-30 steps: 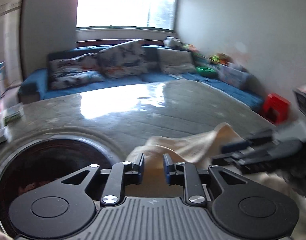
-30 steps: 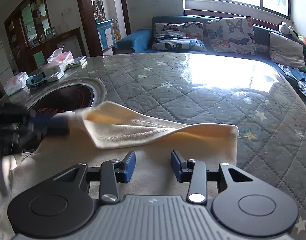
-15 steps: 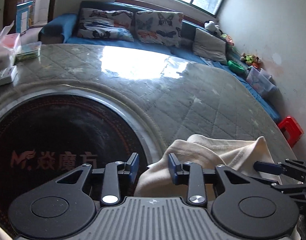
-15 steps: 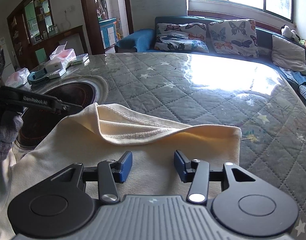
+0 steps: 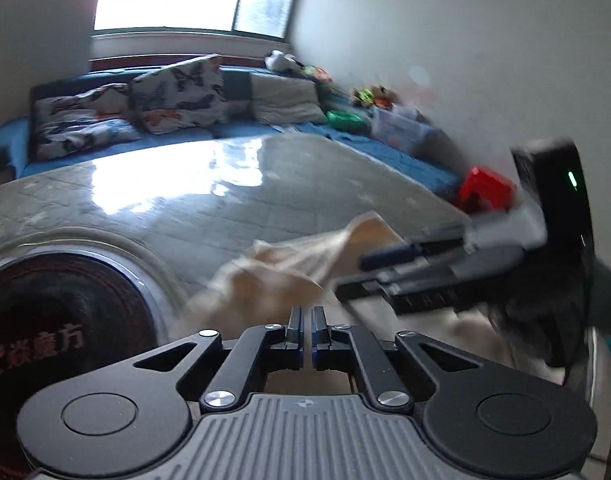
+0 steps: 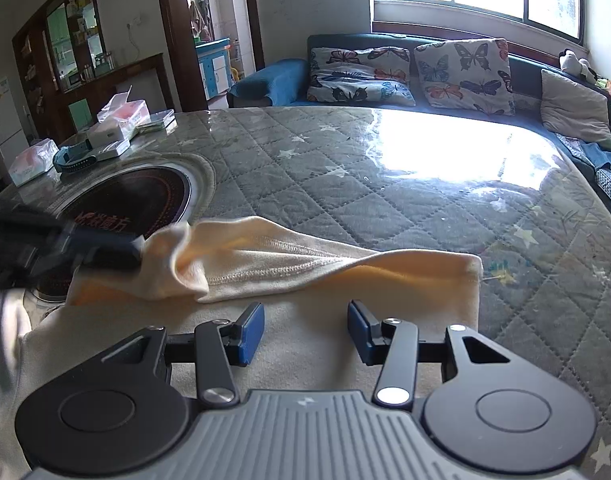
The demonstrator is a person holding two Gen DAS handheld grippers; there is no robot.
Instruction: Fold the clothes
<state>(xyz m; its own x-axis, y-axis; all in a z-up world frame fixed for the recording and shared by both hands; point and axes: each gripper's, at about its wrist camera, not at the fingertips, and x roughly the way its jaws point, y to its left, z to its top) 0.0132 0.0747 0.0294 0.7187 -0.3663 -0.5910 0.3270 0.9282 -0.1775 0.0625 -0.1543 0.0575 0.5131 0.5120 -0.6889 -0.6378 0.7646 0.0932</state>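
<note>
Lying across the near part of the quilted table (image 6: 385,200), the cream garment (image 6: 325,320) has its far edge folded back toward the viewer in a raised ridge. The right gripper (image 6: 305,330) hovers over the flat near part of the cloth with its blue-padded jaws moderately apart and nothing between them. At the left, the left gripper (image 6: 135,250) meets the bunched left corner of the garment; its jaws are closed together, and in the right wrist view they seem to pinch that corner, though blur makes this uncertain. A dark round inset (image 6: 133,200) sits in the table at the far left, beyond the cloth.
</note>
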